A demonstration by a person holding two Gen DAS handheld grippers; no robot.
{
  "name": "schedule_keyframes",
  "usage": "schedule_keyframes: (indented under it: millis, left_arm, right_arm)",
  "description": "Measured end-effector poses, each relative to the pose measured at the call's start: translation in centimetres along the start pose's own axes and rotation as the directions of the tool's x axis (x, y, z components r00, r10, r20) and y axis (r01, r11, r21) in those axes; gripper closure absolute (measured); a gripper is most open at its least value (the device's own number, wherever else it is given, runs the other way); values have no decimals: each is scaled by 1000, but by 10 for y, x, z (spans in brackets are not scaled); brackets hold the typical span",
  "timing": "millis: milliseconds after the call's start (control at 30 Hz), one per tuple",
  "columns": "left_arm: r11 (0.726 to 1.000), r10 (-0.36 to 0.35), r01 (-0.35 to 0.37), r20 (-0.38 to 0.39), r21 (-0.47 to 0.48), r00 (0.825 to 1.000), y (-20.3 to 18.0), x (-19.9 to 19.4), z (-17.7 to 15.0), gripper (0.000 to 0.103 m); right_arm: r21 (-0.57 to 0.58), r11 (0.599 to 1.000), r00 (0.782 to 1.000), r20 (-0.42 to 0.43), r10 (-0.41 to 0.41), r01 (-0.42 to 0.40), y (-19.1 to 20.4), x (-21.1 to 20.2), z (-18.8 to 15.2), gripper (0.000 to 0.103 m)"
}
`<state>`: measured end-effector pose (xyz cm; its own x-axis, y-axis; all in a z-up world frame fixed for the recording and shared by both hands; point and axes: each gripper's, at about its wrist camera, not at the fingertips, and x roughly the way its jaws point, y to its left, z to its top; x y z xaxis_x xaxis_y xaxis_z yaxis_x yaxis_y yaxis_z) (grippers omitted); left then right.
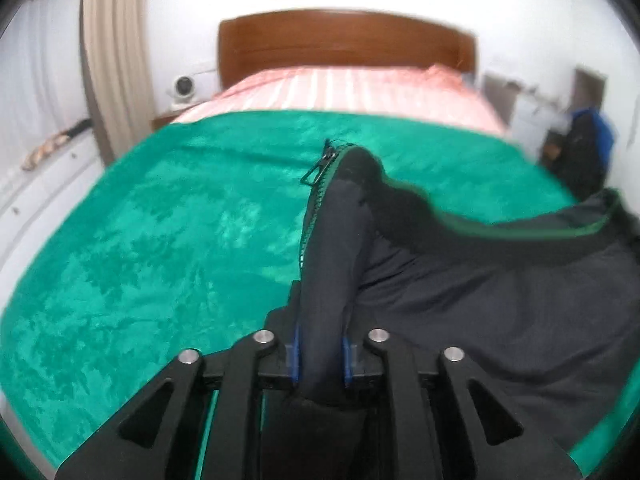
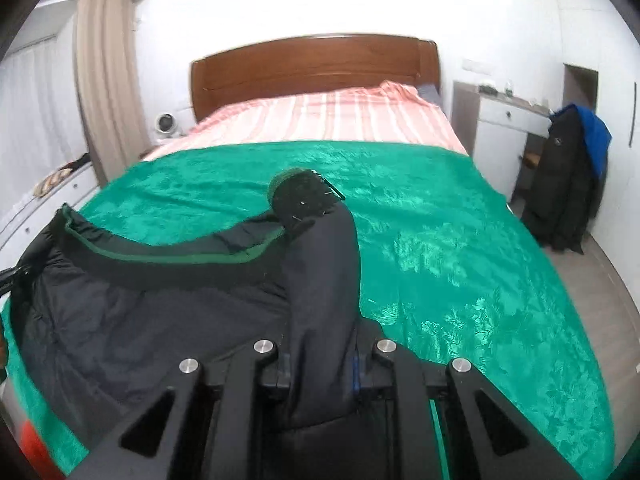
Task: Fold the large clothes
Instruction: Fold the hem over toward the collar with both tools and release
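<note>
A dark navy jacket with green trim and a zipper is held up over a green blanket on a bed. My left gripper is shut on a fold of the jacket beside the zipper edge. My right gripper is shut on the jacket at its other front edge, under a dark collar tip. The cloth stretches between both grippers and sags toward the blanket. The lower jacket is hidden below the grippers.
A pink striped sheet and a wooden headboard lie at the far end. A white dresser and a dark coat with blue lining stand at the right. A curtain and a small fan are at the left.
</note>
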<state>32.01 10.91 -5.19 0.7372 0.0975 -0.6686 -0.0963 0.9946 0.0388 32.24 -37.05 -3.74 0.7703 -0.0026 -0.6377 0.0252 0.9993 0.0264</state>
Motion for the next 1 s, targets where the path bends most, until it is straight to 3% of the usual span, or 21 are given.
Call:
schedule_keyframes:
  millis: [67,100,133,167,200,267,367,400,533,667,800,900,1000]
  left_arm:
    - [994,107,-100,-149,50,983,-10,46,-21,56]
    - [985,158,-141,-211,95,965,-15,63,-35,47]
    - [983,165,-146,-189,112,968,-18,61,-43,47]
    - [981,170,-152,-151,121,974,-19,53,-47,40]
    - [980,169,-153,-131,125,977,-20,45,-47,22]
    - [984,136,-124,-90,124,987,-14,28,-44,13]
    - [996,77,-76,-7,49,997,2,-11,-31,13]
    - [1000,25,-25,25,-1,999,9,-28,-28,11]
    - [993,-94,102,116,-66,989,25,-66,-43,2]
    - [987,-69,84,115,-134,991,43,-86,-95,2]
    - [982,31,-12,97,-187,995,64,-99,-155,2]
    - [976,98,-81,76,-201,992,76,-92,-173,2]
    - [963,83,-79,7,-257,996,91,-65,-179,2]
  right_arm:
    - [26,999,995,-100,-21,23,-2,39,-18,76]
    - [65,998,984,-179,0,12,-5,63,-32,60]
    - [109,994,979,-199,33,-12,-7,73,-42,53]
    - [140,990,983,-180,45,-20,-10,72,-49,51]
    - [164,986,988,-148,53,-28,-13,67,-53,47]
    - [181,982,988,-134,81,-56,-19,57,-53,39]
    - [160,984,996,-31,83,-77,-20,16,-47,34]
    - [153,984,996,-6,92,-90,-15,3,-46,31]
    - [100,979,979,118,167,-179,12,-63,-68,22]
    - [39,986,970,188,152,-162,42,-103,-124,15]
    - [30,998,978,200,52,-59,54,-118,-188,15]
    - [68,998,991,133,-16,7,49,-104,-224,15]
    - [86,995,998,39,-45,41,40,-83,-240,15]
